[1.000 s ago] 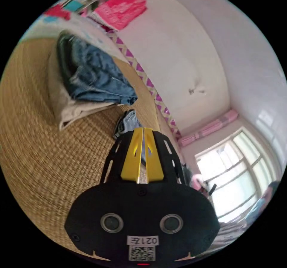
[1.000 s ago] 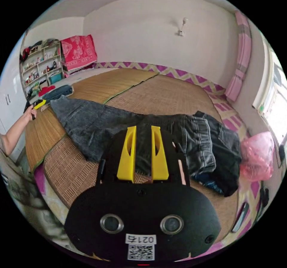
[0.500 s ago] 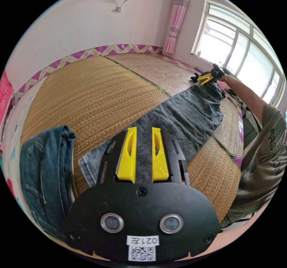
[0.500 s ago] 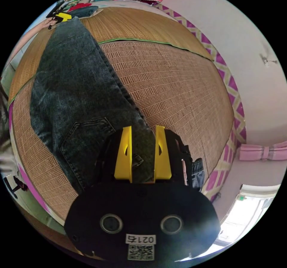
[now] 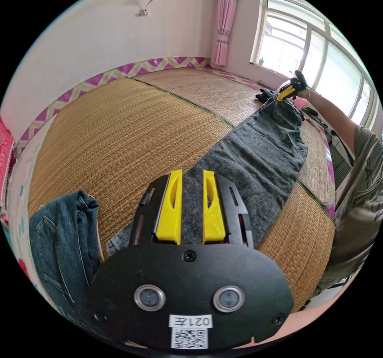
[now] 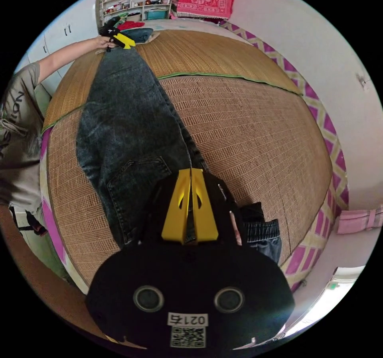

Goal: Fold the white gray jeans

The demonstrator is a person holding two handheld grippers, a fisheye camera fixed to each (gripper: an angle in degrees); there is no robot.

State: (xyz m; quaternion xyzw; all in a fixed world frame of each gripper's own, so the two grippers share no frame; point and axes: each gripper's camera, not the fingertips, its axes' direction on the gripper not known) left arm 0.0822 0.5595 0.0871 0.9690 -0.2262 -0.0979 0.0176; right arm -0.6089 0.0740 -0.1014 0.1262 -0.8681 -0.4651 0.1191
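The right gripper has closed on the waist of the jeans, stretched flat along the mat; the left gripper hovers agape over the hem. Laying-out looks finished; next, probably, gripping the hem and folding toward the waist.

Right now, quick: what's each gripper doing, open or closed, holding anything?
Left gripper: open, jaws apart over the hem end of the gray jeans.
Right gripper: closed on the jeans' waist end.
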